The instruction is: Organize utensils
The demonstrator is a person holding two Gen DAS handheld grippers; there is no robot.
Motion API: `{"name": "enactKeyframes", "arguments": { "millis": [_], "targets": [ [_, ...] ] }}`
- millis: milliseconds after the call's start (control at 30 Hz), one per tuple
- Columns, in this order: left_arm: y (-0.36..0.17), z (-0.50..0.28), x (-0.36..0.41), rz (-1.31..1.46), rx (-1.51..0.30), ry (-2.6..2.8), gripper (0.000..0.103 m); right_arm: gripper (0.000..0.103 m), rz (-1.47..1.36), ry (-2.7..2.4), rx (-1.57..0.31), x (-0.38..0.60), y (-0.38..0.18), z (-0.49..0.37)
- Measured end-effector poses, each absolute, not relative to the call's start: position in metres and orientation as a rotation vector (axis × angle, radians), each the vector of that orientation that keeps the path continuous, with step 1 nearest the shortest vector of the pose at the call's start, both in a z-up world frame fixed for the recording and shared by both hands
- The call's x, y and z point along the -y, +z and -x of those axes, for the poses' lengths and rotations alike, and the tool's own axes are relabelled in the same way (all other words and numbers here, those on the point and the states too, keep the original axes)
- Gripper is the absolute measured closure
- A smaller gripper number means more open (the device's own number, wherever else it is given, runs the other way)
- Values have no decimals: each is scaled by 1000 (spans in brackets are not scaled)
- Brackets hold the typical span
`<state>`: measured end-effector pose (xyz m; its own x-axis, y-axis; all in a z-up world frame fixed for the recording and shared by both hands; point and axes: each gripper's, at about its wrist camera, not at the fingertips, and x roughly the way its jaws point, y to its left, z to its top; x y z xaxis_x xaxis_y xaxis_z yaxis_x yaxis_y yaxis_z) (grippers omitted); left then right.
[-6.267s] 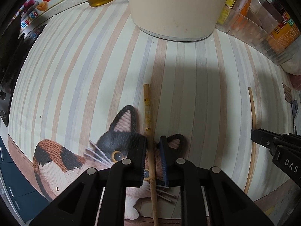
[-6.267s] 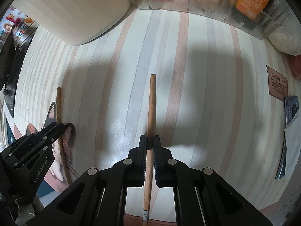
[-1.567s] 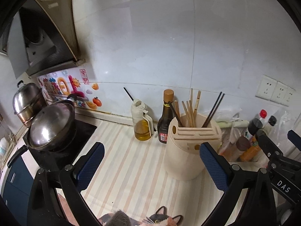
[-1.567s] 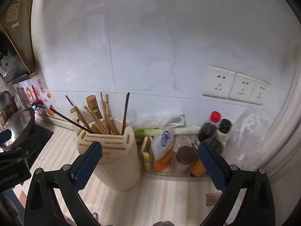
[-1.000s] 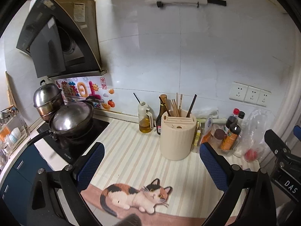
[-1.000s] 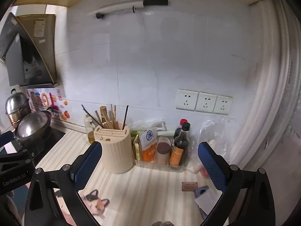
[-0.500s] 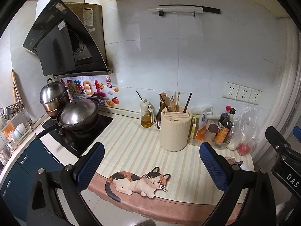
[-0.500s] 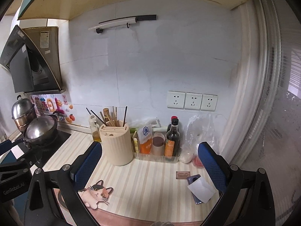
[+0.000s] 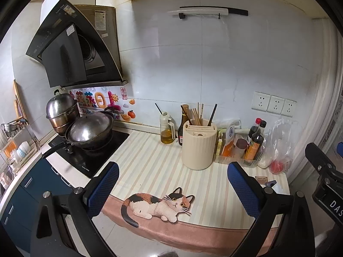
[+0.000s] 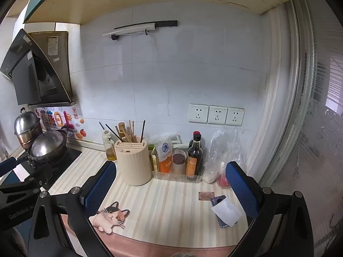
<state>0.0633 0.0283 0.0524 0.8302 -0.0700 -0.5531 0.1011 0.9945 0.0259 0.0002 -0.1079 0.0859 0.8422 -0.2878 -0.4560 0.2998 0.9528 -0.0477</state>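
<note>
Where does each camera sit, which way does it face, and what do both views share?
Left wrist: behind the open left tongs, facing the counter and stove; right tongs at the right edge.
Right wrist: behind the open right tongs, facing the counter and sockets; left tongs at the left edge.
Shared: utensil holder, cat mat.

Striped table point(image 9: 150, 167) with a cat mat point(image 9: 158, 205) at the front edge. Wok point(image 9: 90, 130) and steel pot point(image 9: 61, 111) on the black hob point(image 9: 90, 160), under the hood point(image 9: 70, 51). Oil jug point(image 9: 167, 130) beside a dark bottle point(image 9: 182, 128). Phone point(image 10: 223, 212) and paper near the right corner, three sockets point(image 10: 215, 114) above.
</note>
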Motion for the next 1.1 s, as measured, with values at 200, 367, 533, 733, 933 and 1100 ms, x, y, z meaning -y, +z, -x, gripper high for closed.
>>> {"name": "enactKeyframes", "arguments": {
  "millis": [200, 367, 533, 733, 933, 1100],
  "targets": [
    [50, -59, -29, -47, -584, -84, 0, 0, -25, -307, -482, 107, 85, 0],
    [50, -57, -30, -45, -583, -85, 0, 0, -25, -306, -484, 107, 87, 4],
    [51, -58, -31, -46, -583, -87, 0, 0, -22, -308, -485, 106, 88, 5],
    [54, -57, -32, -45, -581, -91, 0, 0, -20, -304, -492, 105, 88, 6],
    [54, -58, -30, -45, -588, -92, 0, 0, -13, -300, -496, 103, 88, 2],
    [55, -58, -29, -46, -588, -92, 0, 0, -9, -290, -515, 104, 86, -2]
  ]
}}
